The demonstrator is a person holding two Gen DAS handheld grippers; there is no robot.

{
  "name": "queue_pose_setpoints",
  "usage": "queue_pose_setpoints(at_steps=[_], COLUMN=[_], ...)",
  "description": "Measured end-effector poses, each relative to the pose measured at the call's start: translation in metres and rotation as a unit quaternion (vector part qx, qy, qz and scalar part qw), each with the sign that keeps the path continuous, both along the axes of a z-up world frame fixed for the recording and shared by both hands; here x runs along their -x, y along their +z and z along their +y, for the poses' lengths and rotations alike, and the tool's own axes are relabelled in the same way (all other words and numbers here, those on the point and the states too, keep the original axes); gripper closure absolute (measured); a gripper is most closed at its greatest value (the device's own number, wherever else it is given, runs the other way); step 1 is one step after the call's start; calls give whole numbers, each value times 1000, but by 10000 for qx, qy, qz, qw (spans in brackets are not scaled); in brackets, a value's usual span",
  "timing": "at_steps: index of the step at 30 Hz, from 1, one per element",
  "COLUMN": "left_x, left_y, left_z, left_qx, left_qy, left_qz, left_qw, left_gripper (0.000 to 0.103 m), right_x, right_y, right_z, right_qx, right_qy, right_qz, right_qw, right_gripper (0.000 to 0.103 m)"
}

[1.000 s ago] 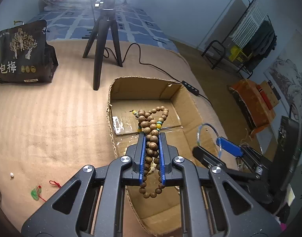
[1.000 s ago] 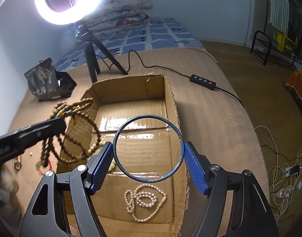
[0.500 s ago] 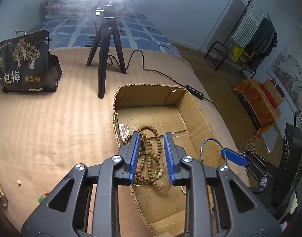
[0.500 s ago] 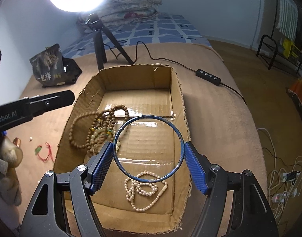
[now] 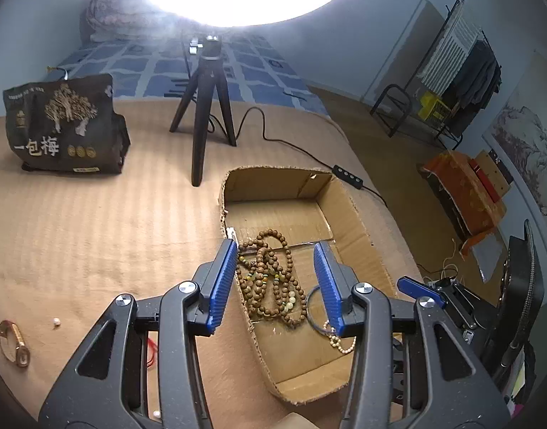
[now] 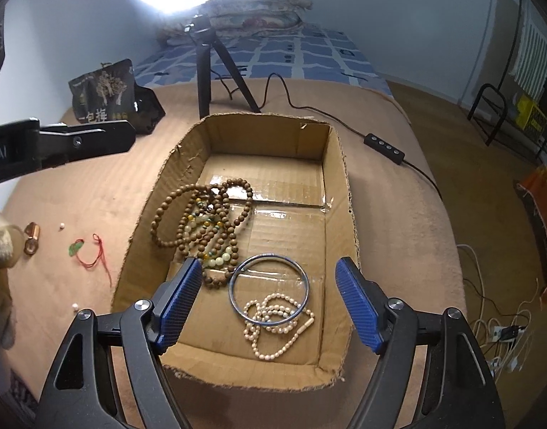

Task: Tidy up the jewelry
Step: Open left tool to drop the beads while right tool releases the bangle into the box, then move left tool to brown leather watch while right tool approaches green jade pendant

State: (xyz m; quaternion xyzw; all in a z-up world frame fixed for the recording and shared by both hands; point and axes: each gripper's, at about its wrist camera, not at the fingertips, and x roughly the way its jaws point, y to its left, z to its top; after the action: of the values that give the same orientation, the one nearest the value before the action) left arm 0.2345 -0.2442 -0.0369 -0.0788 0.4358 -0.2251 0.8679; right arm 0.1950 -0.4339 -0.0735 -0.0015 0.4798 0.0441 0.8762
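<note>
A long wooden bead necklace (image 5: 269,279) (image 6: 216,228) lies heaped in the left half of an open cardboard box (image 5: 359,214) (image 6: 348,196). My left gripper (image 5: 275,284) hangs above it, jaws opening, nothing between the blue pads. Nearer the box's front, a thin blue bangle (image 6: 232,286) (image 5: 308,307) rests flat, overlapping a pearl strand (image 6: 250,332) (image 5: 339,345). My right gripper (image 6: 269,304) hovers over the bangle with its jaws wide and still opening, touching nothing. Each gripper shows at the edge of the other's view.
A ring light on a black tripod (image 5: 205,107) stands behind the box beside a black snack bag (image 5: 62,125). Its cable and controller (image 5: 348,177) run past the box's far right corner. A red cord (image 6: 94,254), a copper clasp (image 6: 32,239) and loose pearls lie left of the box.
The left gripper let go of the wooden beads, which dropped into the box, and lifted away. The right gripper spread and released the bangle, which now lies on the pearl strand.
</note>
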Motion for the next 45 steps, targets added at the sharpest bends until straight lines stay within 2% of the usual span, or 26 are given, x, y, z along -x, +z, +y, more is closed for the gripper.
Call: queue_pose_setpoints(at_steps=[12, 19, 24, 31, 37, 45], left_x=[25, 39, 44, 41, 43, 43], left_y=[36, 53, 55, 36, 13, -36], left_z=[36, 79, 122, 194, 252, 313], left_qx=[-111, -355, -543, -817, -937, -915], left_qy=[94, 235, 416, 788, 1099, 1359], left_qz=[-264, -493, -579, -415, -185, 436], left_qw=[9995, 9979, 9960, 9927, 9893, 9855], left_gripper=[58, 58, 58, 58, 55, 55], right_x=[25, 41, 46, 45, 33, 23], right_y=[39, 59, 64, 61, 41, 6], right_z=[9, 27, 54, 102, 133, 163], right_qx=[-70, -401, -639, -962, -1121, -1066], right_qy=[-64, -62, 105, 467, 632, 711], right_qz=[-308, -523, -613, -566, -340, 9], right_qw=[9995, 9978, 9960, 9927, 9911, 9918], right_gripper=[26, 26, 26, 26, 26, 26])
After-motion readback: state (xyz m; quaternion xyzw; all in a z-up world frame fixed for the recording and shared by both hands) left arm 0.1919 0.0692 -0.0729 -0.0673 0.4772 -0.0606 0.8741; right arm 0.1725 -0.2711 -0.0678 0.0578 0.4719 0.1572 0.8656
